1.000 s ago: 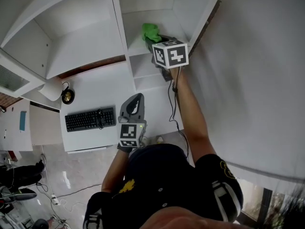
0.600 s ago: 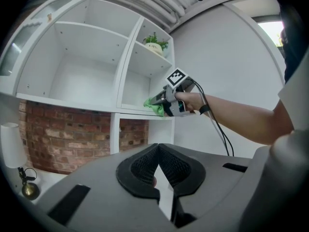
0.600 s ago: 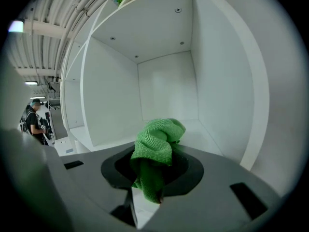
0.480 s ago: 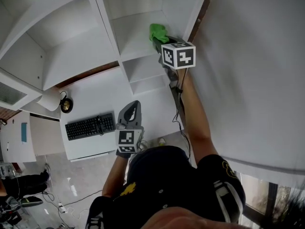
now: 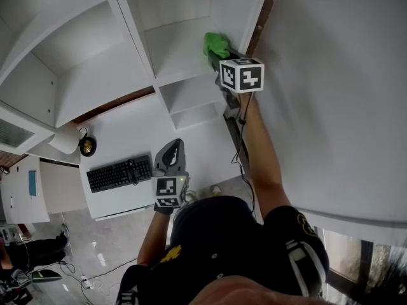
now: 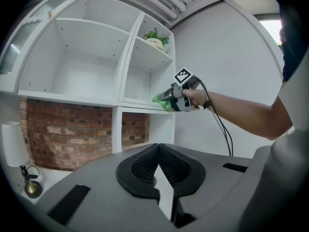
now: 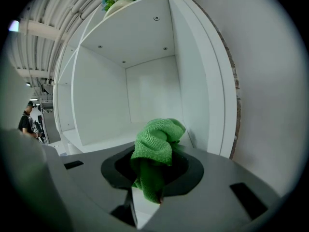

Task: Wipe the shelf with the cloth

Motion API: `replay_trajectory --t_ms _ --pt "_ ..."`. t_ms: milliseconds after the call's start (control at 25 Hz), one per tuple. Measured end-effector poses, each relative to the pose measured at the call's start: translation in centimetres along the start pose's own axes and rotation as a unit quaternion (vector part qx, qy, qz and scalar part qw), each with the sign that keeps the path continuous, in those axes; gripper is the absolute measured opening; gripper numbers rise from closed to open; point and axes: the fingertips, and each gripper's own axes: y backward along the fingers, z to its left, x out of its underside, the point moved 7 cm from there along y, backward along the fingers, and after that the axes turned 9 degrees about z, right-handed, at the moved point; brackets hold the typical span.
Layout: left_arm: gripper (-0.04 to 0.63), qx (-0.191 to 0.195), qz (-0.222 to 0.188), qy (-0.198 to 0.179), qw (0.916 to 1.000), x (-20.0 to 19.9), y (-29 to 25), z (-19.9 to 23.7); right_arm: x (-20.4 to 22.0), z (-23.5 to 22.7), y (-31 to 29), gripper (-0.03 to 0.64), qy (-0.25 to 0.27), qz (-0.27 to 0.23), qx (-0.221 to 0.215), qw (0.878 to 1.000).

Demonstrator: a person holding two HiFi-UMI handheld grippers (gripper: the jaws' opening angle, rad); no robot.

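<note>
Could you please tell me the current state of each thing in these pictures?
Right tool: shut on the green microfibre cloth, at the white shelf.
Green microfibre cloth: bunched, clamped.
Left tool: shut, empty.
Small potted plant: upright on a higher shelf.

I recorded a bright green cloth [image 7: 155,141] against a plain white shelf [image 7: 101,139]. The left gripper [image 6: 158,148] and right gripper [image 7: 153,166] were matt grey with black pads [image 6: 140,168]. The cube [image 5: 241,75] bore black-and-white square markers. The keyboard [image 5: 119,173] was black, the brick wall [image 6: 58,139] red-brown, and the desk [image 5: 143,129] white.
</note>
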Motion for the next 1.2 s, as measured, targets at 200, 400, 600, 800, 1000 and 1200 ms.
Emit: replay_trajectory --t_ms 200,400,600,800,1000,1200 --pt "0.018 0.002 0.003 -0.003 1.0 0.1 -0.2 -0.2 0.0 -0.6 0.2 0.097 -0.002 -0.002 0.005 1.0" --pt "0.018 0.004 0.006 -0.004 1.0 0.1 -0.2 -0.4 0.1 -0.8 0.3 0.097 -0.006 -0.001 0.007 1.0" --pt "0.018 0.004 0.006 -0.005 1.0 0.1 -0.4 -0.4 0.1 -1.0 0.4 0.097 -0.008 -0.006 0.006 1.0" --pt "0.018 0.005 0.006 -0.003 1.0 0.2 -0.4 -0.4 0.2 -1.2 0.4 0.097 -0.01 -0.008 0.009 1.0" --pt "0.018 0.004 0.007 -0.002 1.0 0.4 -0.2 -0.2 0.3 -1.2 0.5 0.097 -0.012 -0.012 0.016 1.0" --pt "0.018 0.003 0.01 0.005 0.9999 1.1 0.4 0.0 0.7 -0.6 0.7 0.097 0.009 -0.038 0.035 0.999"
